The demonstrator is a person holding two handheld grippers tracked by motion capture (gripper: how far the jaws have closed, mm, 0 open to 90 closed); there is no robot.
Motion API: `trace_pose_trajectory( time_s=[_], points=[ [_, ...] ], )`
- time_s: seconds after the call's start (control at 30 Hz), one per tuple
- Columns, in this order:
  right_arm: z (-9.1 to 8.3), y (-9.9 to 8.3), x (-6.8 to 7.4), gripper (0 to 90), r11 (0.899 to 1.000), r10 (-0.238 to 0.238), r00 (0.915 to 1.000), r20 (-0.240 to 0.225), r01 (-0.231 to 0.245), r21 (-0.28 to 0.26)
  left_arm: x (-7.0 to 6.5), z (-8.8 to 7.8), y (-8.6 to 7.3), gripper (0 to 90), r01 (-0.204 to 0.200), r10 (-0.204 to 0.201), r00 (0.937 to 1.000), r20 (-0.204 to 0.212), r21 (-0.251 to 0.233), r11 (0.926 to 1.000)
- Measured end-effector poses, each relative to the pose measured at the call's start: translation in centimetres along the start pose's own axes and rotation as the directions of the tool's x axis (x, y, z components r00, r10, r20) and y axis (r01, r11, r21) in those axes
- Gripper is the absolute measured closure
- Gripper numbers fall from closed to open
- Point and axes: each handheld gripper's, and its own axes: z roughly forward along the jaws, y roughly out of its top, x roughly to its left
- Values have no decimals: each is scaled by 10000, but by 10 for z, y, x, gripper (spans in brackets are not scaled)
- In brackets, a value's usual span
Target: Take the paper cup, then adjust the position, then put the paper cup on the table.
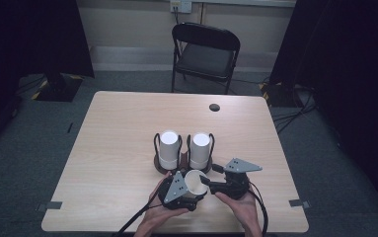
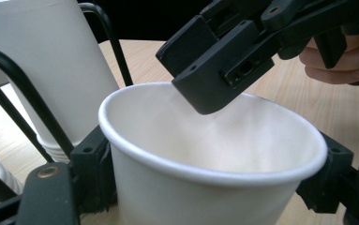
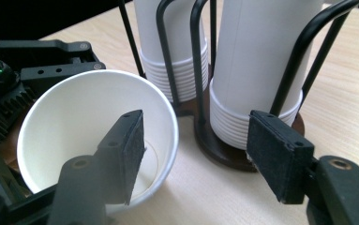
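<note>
Holding a single white paper cup (image 1: 195, 181) between its two jaws, the left gripper (image 1: 189, 190) sits near the front edge of the wooden table (image 1: 117, 148); in the left gripper view the cup (image 2: 210, 159) stands mouth up, with a black pad pressed against its wall on either side, so these tongs are pinching the cup. The right gripper (image 1: 207, 183) comes in from the cup's other side, its jaws spread. In the right gripper view one of its jaws reaches over the rim and down into the cup (image 3: 97, 136), while the other stands outside, clear of the cup wall, with a wide gap between them; neither pad can be seen pressing on the paper. The left gripper view shows that same inner jaw as a black block hanging just over the cup's far rim, with the person's right hand (image 2: 341, 61) behind it. Just beyond both grippers stands a black wire cup holder (image 1: 184, 148) on a dark round base, holding two tall stacks of white cups (image 1: 168, 148) side by side, mouths down. In the right gripper view the stacks (image 3: 257, 65) rise directly behind the spread jaws, just beside the held cup. A folding chair (image 1: 205, 54) stands past the far side of the table.
</note>
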Motion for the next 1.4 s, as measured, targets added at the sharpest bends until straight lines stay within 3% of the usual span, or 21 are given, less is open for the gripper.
trace_pose_trajectory(
  time_s=[0.23, 0.43, 0.5, 0.57, 0.73, 0.8, 0.87, 0.97, 1.07, 1.27, 1.4],
  points=[
    [-6, -6, -4, 347, 9966, 165, 9996, 217, -147, -813, 4, -5, -3, 221, 242, -242, 9996, -107, -48, 9997],
    [-13, -16, -9, 347, 9835, 617, 9953, 740, -480, -1745, 11, -15, -9, 221, 756, -759, 9968, -245, -139, 9970],
    [-15, -19, -11, 376, 9786, 818, 9928, 878, -633, -1960, 14, -20, -11, 222, 958, -961, 9953, -87, -331, 9949],
    [-16, -21, -12, 404, 9740, 908, 9910, 986, -677, -2163, 16, -26, -12, 222, 1070, -1080, 9938, -249, -389, 9935],
    [-20, -28, -14, 394, 9676, 987, 9865, 1304, -645, -2441, 22, -38, -14, 222, 1309, -1339, 9897, -511, -575, 9897],
    [-20, -31, -15, 394, 9661, 992, 9847, 1436, -607, -2509, 23, -43, -14, 221, 1349, -1391, 9863, -892, -513, 9895],
    [-21, -34, -16, 395, 9664, 1154, 9837, 1381, -791, -2444, 26, -48, -15, 221, 1501, -1546, 9848, -790, -603, 9868],
    [-23, -40, -19, 391, 9626, 1141, 9791, 1683, -671, -2625, 29, -56, -16, 220, 1554, -1618, 9816, -1017, -680, 9855],
    [-24, -46, -23, 373, 9602, 1250, 9704, 2068, -659, -2713, 35, -63, -17, 220, 1730, -1821, 9766, -1144, -853, 9812],
    [-26, -56, -33, 320, 9585, 1593, 9585, 2365, -928, -2694, 49, -77, -19, 220, 1958, -2100, 9658, -1521, -1034, 9752],
    [-27, -63, -38, 262, 9473, 1838, 9478, 2606, -1001, -3042, 58, -87, -22, 221, 2559, -2747, 9498, -1498, -1335, 9574]
  ],
)
